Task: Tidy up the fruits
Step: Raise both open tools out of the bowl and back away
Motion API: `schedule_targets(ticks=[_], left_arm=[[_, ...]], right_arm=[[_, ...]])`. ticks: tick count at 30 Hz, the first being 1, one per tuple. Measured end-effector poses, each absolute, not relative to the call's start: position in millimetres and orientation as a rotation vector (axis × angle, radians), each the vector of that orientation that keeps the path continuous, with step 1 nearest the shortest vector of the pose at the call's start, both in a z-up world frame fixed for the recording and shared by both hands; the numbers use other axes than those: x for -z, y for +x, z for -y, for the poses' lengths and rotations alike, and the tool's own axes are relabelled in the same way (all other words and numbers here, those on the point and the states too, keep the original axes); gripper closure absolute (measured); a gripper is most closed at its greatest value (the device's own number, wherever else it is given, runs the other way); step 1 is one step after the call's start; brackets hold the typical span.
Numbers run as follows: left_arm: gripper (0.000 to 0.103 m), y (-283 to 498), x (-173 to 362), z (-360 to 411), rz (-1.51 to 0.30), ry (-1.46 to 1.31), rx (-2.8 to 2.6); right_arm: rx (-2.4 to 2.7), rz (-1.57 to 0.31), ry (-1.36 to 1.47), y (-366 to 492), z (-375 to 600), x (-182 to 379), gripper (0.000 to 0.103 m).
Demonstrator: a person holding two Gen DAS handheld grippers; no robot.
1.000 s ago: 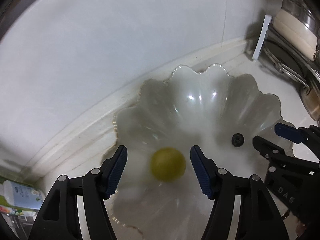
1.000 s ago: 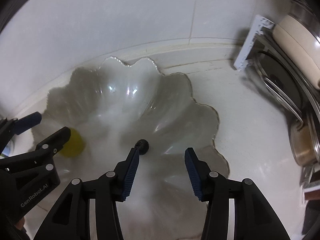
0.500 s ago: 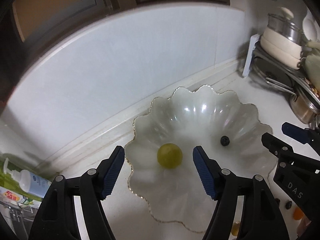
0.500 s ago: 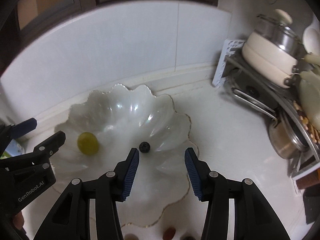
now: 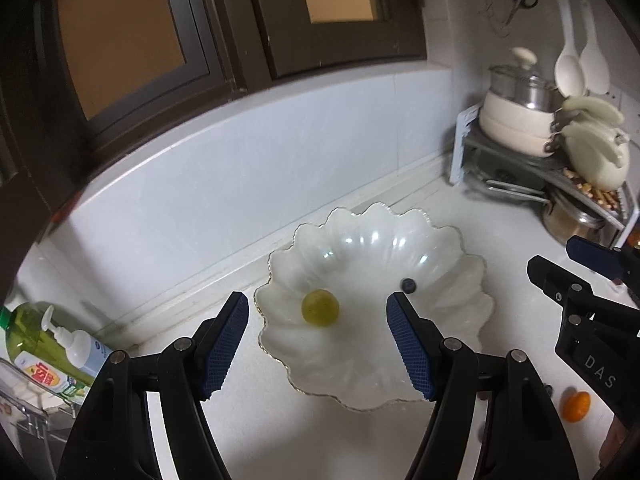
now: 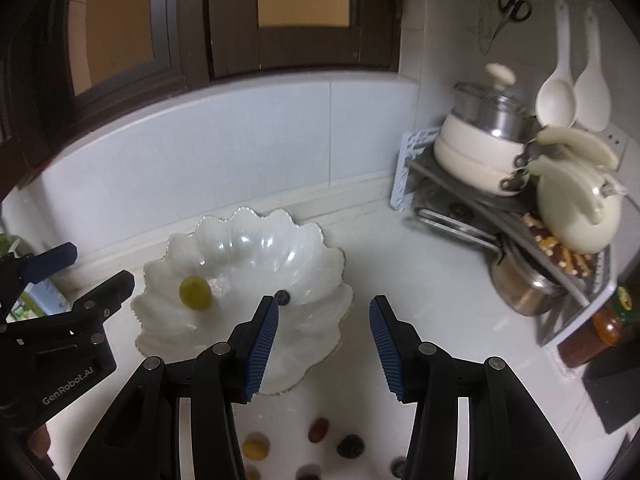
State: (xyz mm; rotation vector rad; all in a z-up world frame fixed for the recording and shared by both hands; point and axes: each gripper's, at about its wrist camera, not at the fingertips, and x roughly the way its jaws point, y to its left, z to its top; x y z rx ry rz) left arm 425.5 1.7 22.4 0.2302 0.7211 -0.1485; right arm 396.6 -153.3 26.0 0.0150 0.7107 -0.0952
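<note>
Fruits: a grape [image 5: 320, 307] and blueberry [image 5: 408, 284] lie in the bowl [image 5: 460, 320] ahead as you pull both spread, empty grippers, left [image 5: 318, 350] and right [image 6: 324, 346], back; loose pieces [image 6: 318, 430] wait below.

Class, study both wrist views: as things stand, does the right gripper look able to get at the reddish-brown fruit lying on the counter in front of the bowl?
Probably yes. The right gripper is open and empty, and the reddish-brown fruit lies uncovered on the counter just below its fingers, apart from its neighbours.
</note>
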Motion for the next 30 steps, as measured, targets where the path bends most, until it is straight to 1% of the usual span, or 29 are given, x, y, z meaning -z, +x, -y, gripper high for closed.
schedule_targets(ticks=[15,30], left_arm=[[0.032,345.1,-60.4,14.1,-0.608,0.212,0.171],[0.032,281.7,-77.8,19.0,-0.539,0.185,0.230]], right_arm=[[0.070,-0.605,0.010,313.0,161.6,-56.0,0.054],[0.091,-0.513,0.036,246.7,172.0,-72.4,0.054]])
